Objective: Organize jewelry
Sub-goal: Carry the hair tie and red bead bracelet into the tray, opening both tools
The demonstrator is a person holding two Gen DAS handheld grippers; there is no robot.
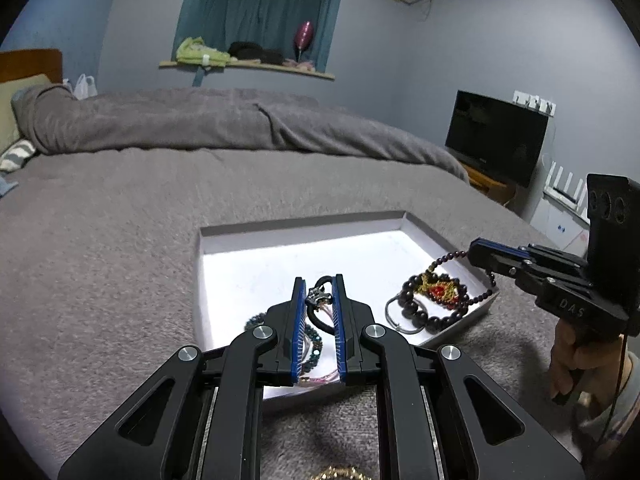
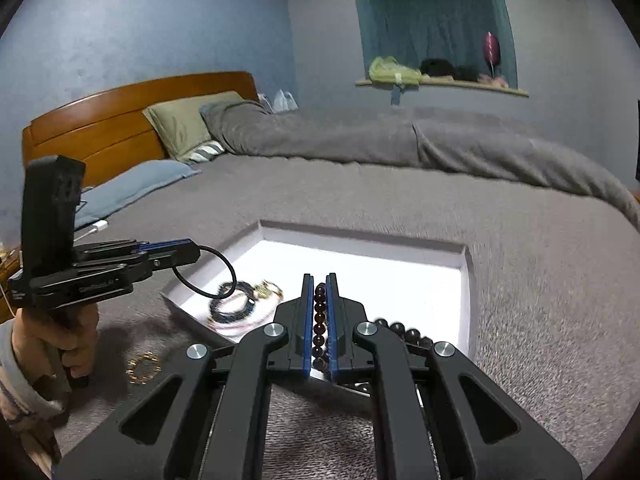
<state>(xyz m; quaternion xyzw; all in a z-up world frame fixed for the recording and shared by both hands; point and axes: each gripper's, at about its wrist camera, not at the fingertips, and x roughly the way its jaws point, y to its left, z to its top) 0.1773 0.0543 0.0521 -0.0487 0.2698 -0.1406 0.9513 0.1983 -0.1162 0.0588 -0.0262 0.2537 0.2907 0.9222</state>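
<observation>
A shallow white box [image 1: 224,240] lies on the grey bed. My left gripper [image 1: 319,284] is shut on a black cord with a metal charm [image 1: 318,298], held over the box's near left part; the cord's loop [image 2: 216,272] hangs from it in the right wrist view. Beaded bracelets [image 1: 312,344] lie under it. My right gripper [image 2: 320,284] is shut on a dark bead string [image 2: 319,320], above the box's right edge. In the left wrist view that gripper [image 1: 478,250] holds the string [image 1: 452,257] over a pile of dark bead bracelets [image 1: 436,300].
A gold chain [image 2: 144,366] lies on the grey blanket [image 1: 120,240] outside the box's near left corner. A rolled duvet [image 1: 200,120] runs across the back. A TV [image 1: 496,136] stands at the right, a wooden headboard [image 2: 100,124] at the left.
</observation>
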